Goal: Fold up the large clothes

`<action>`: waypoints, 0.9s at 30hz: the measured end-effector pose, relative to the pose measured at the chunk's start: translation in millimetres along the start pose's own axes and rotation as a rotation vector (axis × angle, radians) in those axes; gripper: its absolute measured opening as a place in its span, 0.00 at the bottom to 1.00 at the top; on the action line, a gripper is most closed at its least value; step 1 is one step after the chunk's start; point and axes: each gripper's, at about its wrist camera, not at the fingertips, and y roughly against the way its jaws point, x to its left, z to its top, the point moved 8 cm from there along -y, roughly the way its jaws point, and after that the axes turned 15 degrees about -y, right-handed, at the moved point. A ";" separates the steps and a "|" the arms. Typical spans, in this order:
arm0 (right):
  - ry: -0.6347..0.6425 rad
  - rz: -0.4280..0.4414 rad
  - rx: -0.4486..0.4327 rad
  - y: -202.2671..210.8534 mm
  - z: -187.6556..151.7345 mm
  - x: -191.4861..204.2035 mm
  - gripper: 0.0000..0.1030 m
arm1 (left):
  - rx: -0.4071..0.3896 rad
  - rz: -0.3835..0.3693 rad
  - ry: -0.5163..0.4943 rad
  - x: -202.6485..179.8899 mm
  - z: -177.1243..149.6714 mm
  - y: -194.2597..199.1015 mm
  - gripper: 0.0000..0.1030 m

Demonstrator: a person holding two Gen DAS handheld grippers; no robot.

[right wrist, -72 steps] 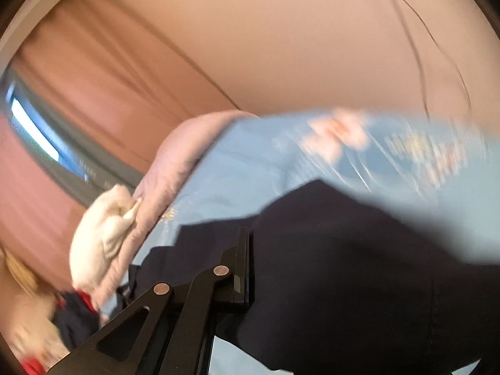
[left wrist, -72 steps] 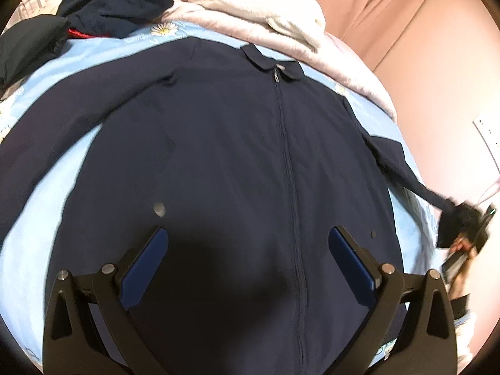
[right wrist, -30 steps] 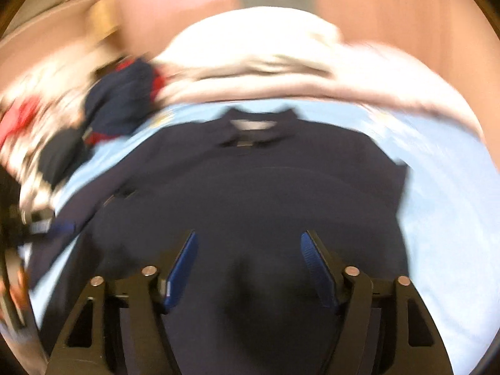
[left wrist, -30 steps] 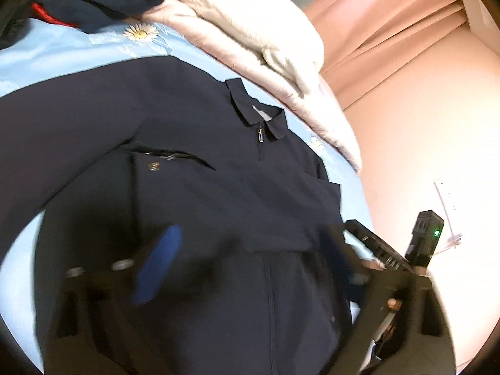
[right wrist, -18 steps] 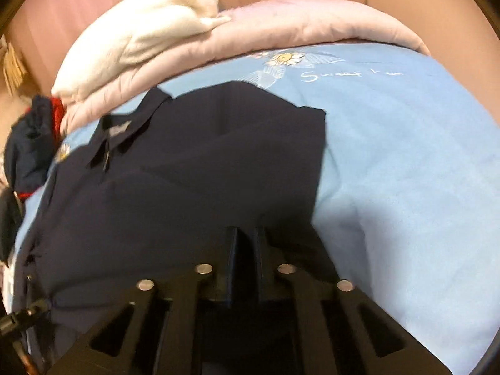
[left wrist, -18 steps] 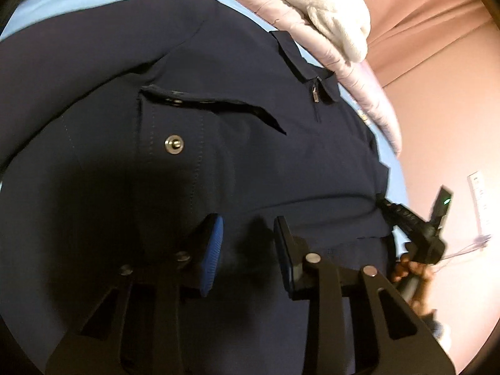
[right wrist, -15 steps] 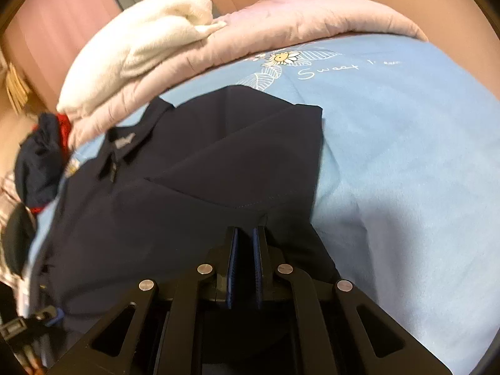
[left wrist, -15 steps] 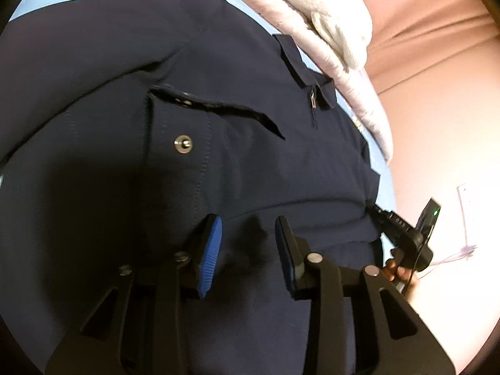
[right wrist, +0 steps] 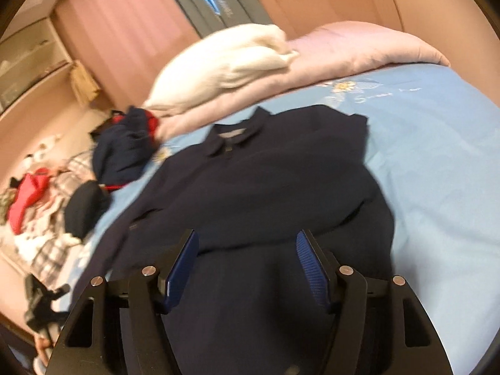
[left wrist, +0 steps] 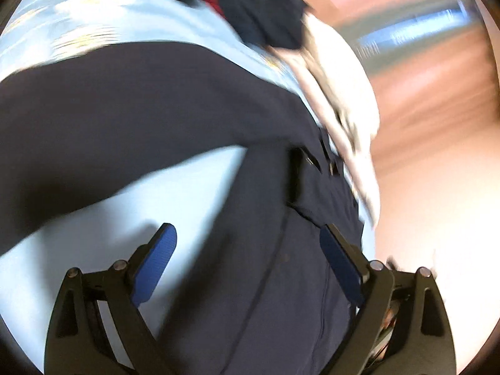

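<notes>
Both grippers spread, nothing held

We hold the left gripper and right gripper wide apart above the navy jacket, which lies directly ahead on the bed. Risk, in our judgement: dragging a finger across the folded side would undo it.

Left wrist view is heavily motion-smeared, worst toward the top and right. Right wrist view is softer but readable. Both show fisheye bending and dark vignetted corners. Lighting is warm, even indoor; the navy jacket reads nearly black, folds barely visible.
</notes>
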 end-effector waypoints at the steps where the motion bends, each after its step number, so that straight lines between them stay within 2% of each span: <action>1: -0.004 0.021 0.003 3.1 -9.0 4.2 0.68 | -0.030 0.011 0.041 15.6 -2.0 17.0 0.90; 5: -0.027 0.085 0.032 12.9 -43.1 11.3 0.68 | -0.132 0.073 0.148 66.6 -8.7 74.8 0.90; 8: -0.051 0.112 0.038 18.3 -65.7 13.3 0.68 | -0.156 0.055 0.232 89.6 -17.5 94.4 0.90; 12: -0.095 0.147 0.049 21.3 -87.7 16.6 0.68 | -0.146 0.019 0.315 100.6 -26.8 91.8 0.90; 16: -0.095 0.136 0.071 22.2 -97.2 20.8 0.68 | -0.128 -0.014 0.295 95.6 -19.8 82.3 0.91; 18: -0.089 0.120 0.057 25.2 -95.1 22.9 0.68 | -0.117 -0.035 0.311 99.7 -15.5 80.6 0.99; 21: -0.086 0.125 0.032 29.2 -93.8 28.1 0.68 | -0.107 -0.034 0.350 102.8 -3.5 73.5 0.99; 27: -0.082 0.112 0.041 16.4 -100.6 31.2 0.68 | -0.170 -0.075 0.364 110.9 20.5 64.1 0.99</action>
